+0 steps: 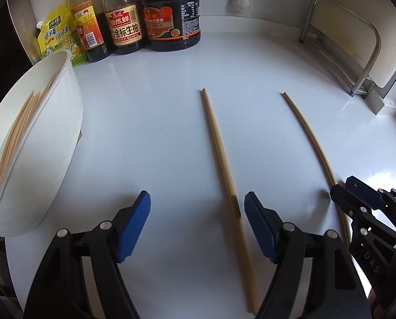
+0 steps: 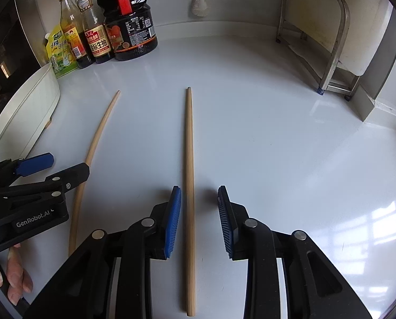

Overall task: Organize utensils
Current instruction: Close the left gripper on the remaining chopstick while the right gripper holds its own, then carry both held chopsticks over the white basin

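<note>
Two long bamboo chopsticks lay apart on the glossy white counter (image 1: 158, 101): the left chopstick (image 1: 219, 148) between the left gripper's (image 1: 197, 224) wide-open blue pads, near the right pad, the right chopstick (image 2: 189, 172) between the right gripper's (image 2: 199, 219) released pads, untouched. A white oval container (image 1: 51, 143) at left held more chopsticks. Behind stood a soy bottle labelled "金标生抽" (image 1: 125, 26). "GenRobot.AI" marked the left gripper.

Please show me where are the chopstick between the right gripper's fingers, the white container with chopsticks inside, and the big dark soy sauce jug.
chopstick (image 2: 189, 159): right wrist view, mid-shaft.
white container (image 1: 57, 133): left wrist view, outer side wall.
soy sauce jug (image 1: 171, 21): left wrist view, front label.
</note>
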The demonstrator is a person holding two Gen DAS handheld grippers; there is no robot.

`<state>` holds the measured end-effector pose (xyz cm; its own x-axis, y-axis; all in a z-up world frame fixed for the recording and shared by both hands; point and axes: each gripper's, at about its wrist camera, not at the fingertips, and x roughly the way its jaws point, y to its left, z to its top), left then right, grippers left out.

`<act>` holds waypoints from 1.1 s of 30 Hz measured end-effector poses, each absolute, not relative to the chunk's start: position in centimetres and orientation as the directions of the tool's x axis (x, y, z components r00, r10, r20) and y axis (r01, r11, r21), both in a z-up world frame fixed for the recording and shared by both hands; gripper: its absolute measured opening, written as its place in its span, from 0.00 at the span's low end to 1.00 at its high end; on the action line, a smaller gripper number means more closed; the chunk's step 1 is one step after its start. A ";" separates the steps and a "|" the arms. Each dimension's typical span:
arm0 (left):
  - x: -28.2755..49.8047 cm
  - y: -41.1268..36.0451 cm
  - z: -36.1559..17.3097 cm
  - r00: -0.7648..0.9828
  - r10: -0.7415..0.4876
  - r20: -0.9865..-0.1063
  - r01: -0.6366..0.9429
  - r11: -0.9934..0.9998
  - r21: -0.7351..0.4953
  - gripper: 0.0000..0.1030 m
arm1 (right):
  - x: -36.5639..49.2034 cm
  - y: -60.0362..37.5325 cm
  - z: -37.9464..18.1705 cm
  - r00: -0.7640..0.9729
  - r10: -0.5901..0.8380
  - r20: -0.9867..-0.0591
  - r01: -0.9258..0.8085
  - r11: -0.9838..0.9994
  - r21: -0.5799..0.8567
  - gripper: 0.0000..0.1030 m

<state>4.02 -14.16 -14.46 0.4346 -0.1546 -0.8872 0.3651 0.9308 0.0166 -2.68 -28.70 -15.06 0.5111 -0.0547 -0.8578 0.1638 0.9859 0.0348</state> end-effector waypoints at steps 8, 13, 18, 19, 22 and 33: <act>3.6 -14.9 -14.6 0.450 -0.159 -0.879 0.382 0.924 0.028 0.59 | -2.6 -28.2 -15.3 0.523 -0.084 -0.848 0.146 0.989 -0.008 0.27; 3.2 -15.3 -14.5 0.431 -0.209 -0.878 0.408 0.913 -0.016 0.25 | -2.4 -27.7 -15.3 0.524 -0.070 -0.849 0.114 0.993 -0.011 0.14; 2.9 -16.0 -14.4 0.389 -0.243 -0.889 0.454 0.890 -0.044 0.07 | -1.9 -27.4 -15.2 0.511 -0.039 -0.859 0.104 0.994 0.016 0.06; 3.0 -16.0 -14.4 0.378 -0.248 -0.892 0.455 0.889 -0.054 0.07 | -1.9 -27.6 -15.1 0.507 -0.024 -0.862 0.113 0.993 0.038 0.06; 3.0 -15.6 -14.0 0.366 -0.260 -0.893 0.458 0.886 -0.070 0.07 | -2.0 -28.0 -14.8 0.501 0.003 -0.866 0.139 0.987 0.084 0.06; 4.6 -10.6 -6.3 0.441 -0.302 -0.845 0.448 0.890 -0.085 0.07 | -0.8 -24.9 -8.2 0.567 0.049 -0.823 0.124 0.982 0.143 0.06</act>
